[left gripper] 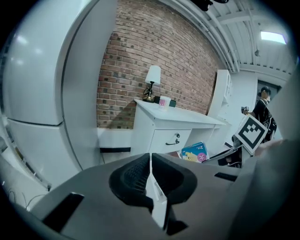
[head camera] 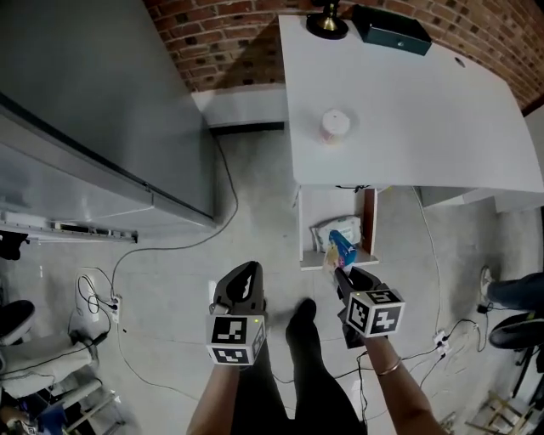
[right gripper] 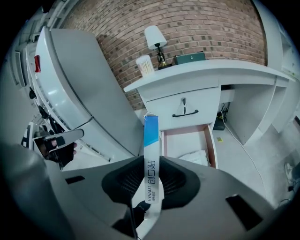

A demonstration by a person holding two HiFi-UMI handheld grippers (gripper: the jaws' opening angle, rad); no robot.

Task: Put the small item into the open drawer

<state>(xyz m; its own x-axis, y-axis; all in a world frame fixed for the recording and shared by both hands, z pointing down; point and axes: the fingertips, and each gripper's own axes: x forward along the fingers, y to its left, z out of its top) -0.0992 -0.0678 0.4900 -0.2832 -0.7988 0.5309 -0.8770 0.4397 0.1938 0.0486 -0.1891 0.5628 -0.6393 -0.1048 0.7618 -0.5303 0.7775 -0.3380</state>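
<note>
My right gripper (head camera: 341,274) is shut on a small flat blue-and-white box (head camera: 342,250), held upright just in front of the open drawer (head camera: 367,226). In the right gripper view the box (right gripper: 151,154) stands edge-on between the pads, and the drawer (right gripper: 214,146) lies open beyond it under the white desk. A white packet (right gripper: 197,157) lies in the drawer. My left gripper (head camera: 246,272) hangs to the left over the floor, jaws together with nothing between them (left gripper: 150,174). From the left gripper view the box (left gripper: 194,152) shows at the right.
The white desk (head camera: 408,102) carries a paper cup (head camera: 335,125), a lamp base (head camera: 327,21) and a dark green box (head camera: 391,30). A big grey cabinet (head camera: 93,110) stands at the left. Cables (head camera: 170,246) trail over the floor. Another person (head camera: 518,293) is at the right.
</note>
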